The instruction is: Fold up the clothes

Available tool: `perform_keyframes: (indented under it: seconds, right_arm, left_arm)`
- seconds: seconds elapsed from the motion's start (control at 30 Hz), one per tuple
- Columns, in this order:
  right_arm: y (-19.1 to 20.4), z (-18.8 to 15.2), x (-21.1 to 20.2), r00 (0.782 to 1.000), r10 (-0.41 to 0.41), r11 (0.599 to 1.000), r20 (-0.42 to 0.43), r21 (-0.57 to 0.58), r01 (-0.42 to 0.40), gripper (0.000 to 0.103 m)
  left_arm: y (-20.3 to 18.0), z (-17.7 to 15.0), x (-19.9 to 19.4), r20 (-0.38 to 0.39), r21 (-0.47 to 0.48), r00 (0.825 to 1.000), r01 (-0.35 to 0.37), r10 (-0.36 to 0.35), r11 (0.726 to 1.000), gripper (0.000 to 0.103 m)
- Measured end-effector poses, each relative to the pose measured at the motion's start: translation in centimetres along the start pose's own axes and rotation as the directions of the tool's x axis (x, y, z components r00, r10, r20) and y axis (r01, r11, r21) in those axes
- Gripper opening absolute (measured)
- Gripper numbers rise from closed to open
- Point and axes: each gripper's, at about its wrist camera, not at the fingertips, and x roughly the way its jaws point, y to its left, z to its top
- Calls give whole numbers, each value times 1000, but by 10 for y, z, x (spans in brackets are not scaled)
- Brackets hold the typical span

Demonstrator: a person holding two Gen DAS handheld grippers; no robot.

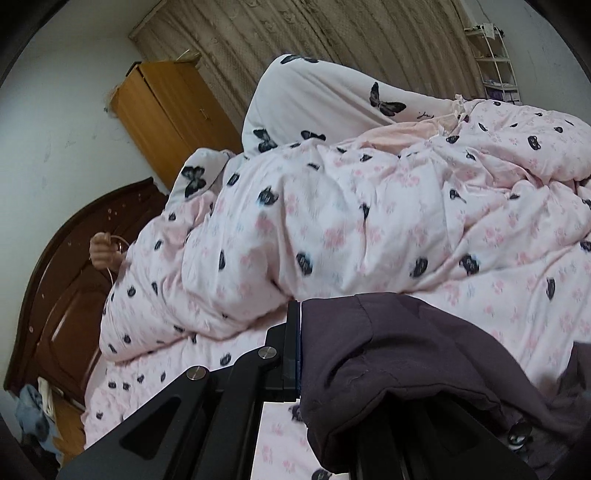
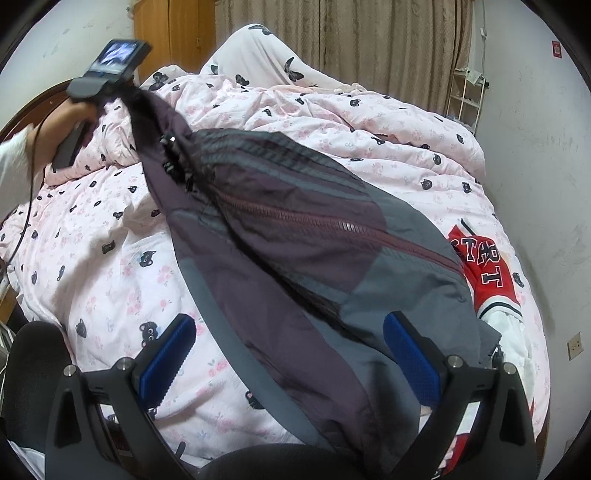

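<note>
Dark purple cloth of the jacket (image 1: 406, 354) fills the lower right of the left wrist view, lying over the left gripper (image 1: 301, 347). One black finger (image 1: 291, 350) with a blue pad stands upright against the edge of the cloth; the other finger is hidden under the fabric, so the jaws seem to pinch the jacket, pressed together on it. Behind it lies a pink quilt (image 1: 369, 229) with small black cat faces, heaped up on the bed. Further back there is a white pillow (image 1: 314, 107) with black butterflies, a wooden wardrobe (image 1: 170, 110) and a beige curtain (image 1: 314, 33). At the left, a dark headboard (image 1: 62, 280) is visible.

In the right wrist view, the right gripper (image 2: 288, 354) has its two blue pads (image 2: 168, 358) spread wide, one on each side of the jacket (image 2: 295, 251), not closed on it. The jacket, purple and grey with a long zipper (image 2: 332, 225), stretches diagonally from the left gripper (image 2: 129, 96) at the upper left, held by a hand (image 2: 74, 114), down to the lower middle. A red garment (image 2: 487, 269) with white letters lies on the quilt (image 2: 110, 258) just beside the jacket at the right.
</note>
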Motion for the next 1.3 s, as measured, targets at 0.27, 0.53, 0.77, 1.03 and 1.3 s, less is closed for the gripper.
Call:
perform_keyframes:
  seconds: [0.27, 0.53, 0.77, 1.03, 1.3]
  right_arm:
    - [-8, 7, 23, 1000, 22, 1000, -11, 21, -22, 103]
    - [-3, 18, 39, 997, 79, 997, -21, 24, -79, 103]
    - [8, 17, 45, 994, 97, 995, -43, 7, -96, 103]
    - [20, 10, 36, 995, 82, 996, -57, -29, -84, 103]
    - [21, -1, 23, 996, 73, 997, -58, -30, -75, 103]
  left_arm:
    - [-50, 34, 41, -41, 46, 999, 22, -20, 999, 1]
    - [-79, 13, 78, -133, 60, 988, 87, -78, 994, 6]
    - [-59, 1, 68, -118, -20, 978, 170, -171, 985, 74]
    - [-44, -63, -13, -84, -85, 886, 449, -455, 890, 75]
    - [-99, -179, -63, -188, -238, 624, 720, -758, 652, 75]
